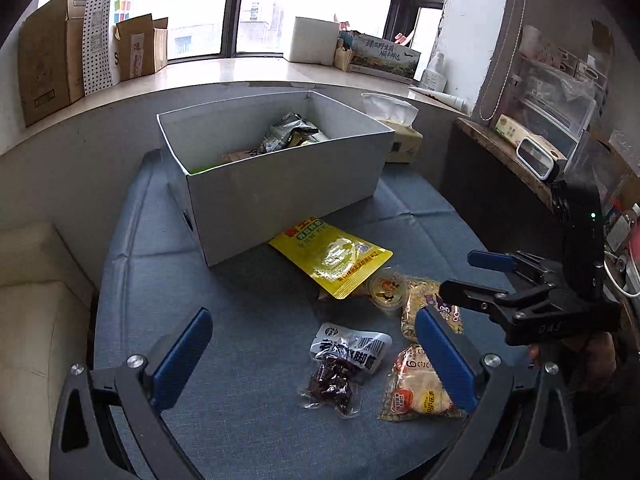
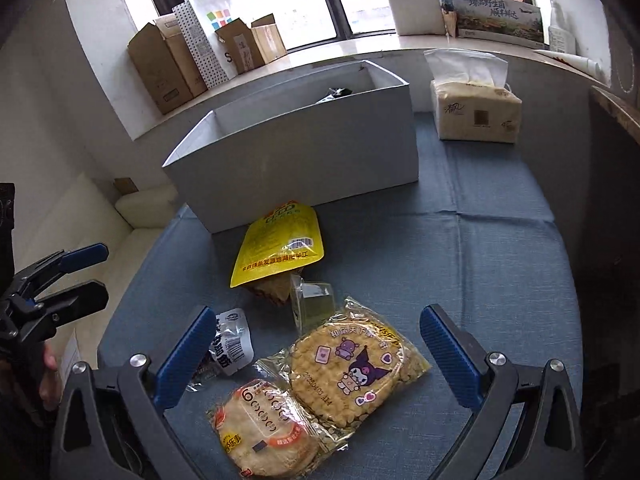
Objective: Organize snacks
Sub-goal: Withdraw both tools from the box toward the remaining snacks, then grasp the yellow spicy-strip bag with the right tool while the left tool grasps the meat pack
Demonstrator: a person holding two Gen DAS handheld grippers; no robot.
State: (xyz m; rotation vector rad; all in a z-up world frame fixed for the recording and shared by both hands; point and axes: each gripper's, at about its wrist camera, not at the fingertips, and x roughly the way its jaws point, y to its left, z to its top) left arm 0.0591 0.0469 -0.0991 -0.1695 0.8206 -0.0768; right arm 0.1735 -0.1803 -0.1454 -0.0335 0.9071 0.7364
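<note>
A white box (image 1: 288,192) (image 2: 304,160) stands on the blue cloth and holds a few snack packs (image 1: 294,134). In front of it lie a yellow pouch (image 1: 334,260) (image 2: 280,244), a small jelly cup (image 1: 387,288) (image 2: 314,300), a cartoon rice cake pack (image 1: 430,304) (image 2: 356,364), an orange-label cracker pack (image 1: 416,388) (image 2: 264,428) and a dark meat snack pack (image 1: 340,368) (image 2: 230,348). My left gripper (image 1: 316,356) is open above the meat pack. My right gripper (image 2: 318,352) (image 1: 464,276) is open above the rice cake pack. Both are empty.
A tissue pack (image 2: 476,112) (image 1: 400,136) sits right of the box. Cardboard boxes (image 1: 48,64) and a dotted bag (image 2: 204,40) stand on the windowsill. A dark shelf (image 1: 520,160) with clutter is at the right, a cream cushion (image 1: 36,312) at the left.
</note>
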